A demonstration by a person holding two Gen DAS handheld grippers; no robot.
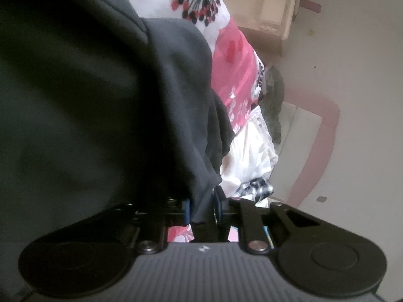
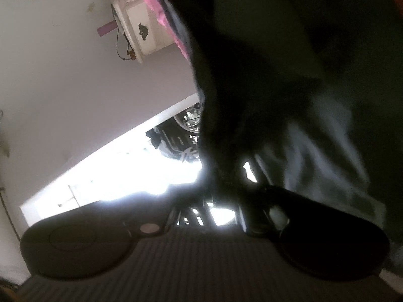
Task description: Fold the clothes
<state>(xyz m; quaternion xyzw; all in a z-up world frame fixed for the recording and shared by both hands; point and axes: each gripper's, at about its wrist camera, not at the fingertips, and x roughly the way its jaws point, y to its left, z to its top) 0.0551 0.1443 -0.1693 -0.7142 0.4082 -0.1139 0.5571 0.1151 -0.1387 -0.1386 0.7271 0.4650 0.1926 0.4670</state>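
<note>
While the dark garment (image 1: 105, 80) is draping across most of the left wrist view, a narrow tail of its hem is hanging down between the blue pads (image 1: 186, 210) of the left gripper (image 1: 202, 209). The pads are standing only a little apart, close on either side of that fold; whether they are actually pressing it is hard to tell. To the right of the cloth's edge, a pink and white floral bedcover (image 1: 234, 58) is showing, with white fabric (image 1: 254, 151) and a checked piece (image 1: 259, 188) near its rim. Beyond the bed's edge, bare pale floor (image 1: 352, 80) is lying open, running to a cream cabinet (image 1: 264, 7).

In the right wrist view, the same garment (image 2: 289, 63) is filling the upper right, blurred and dark. The right gripper (image 2: 226, 183) is sitting nearly closed, its tips buried in the cloth, apparently pinching it. Left of the garment's edge, open wall or floor (image 2: 75, 75) and a bright doorway (image 2: 113, 176) are showing.
</note>
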